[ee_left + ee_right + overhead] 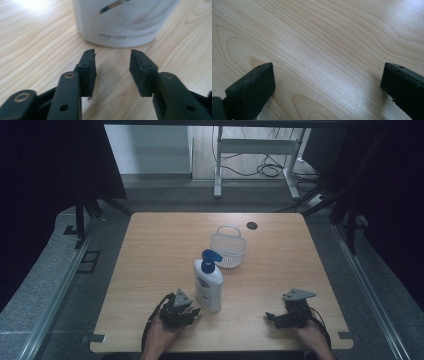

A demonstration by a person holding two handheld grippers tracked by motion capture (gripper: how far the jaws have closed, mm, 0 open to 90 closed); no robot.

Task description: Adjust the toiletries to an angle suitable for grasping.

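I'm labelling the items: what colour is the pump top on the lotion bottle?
Blue, on a white lotion bottle; the pump top shows best in the high view.

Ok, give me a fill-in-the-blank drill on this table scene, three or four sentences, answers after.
1. The pump bottle has a white body and a ____ pump top.
2. The white basket stands ____ the bottle from the person, toward the table's far edge.
3. The left tool has its jaws ____, pointing at the bottle's base.
4. The right tool looks down on bare ____ table.

Answers: blue; beyond; open; wooden
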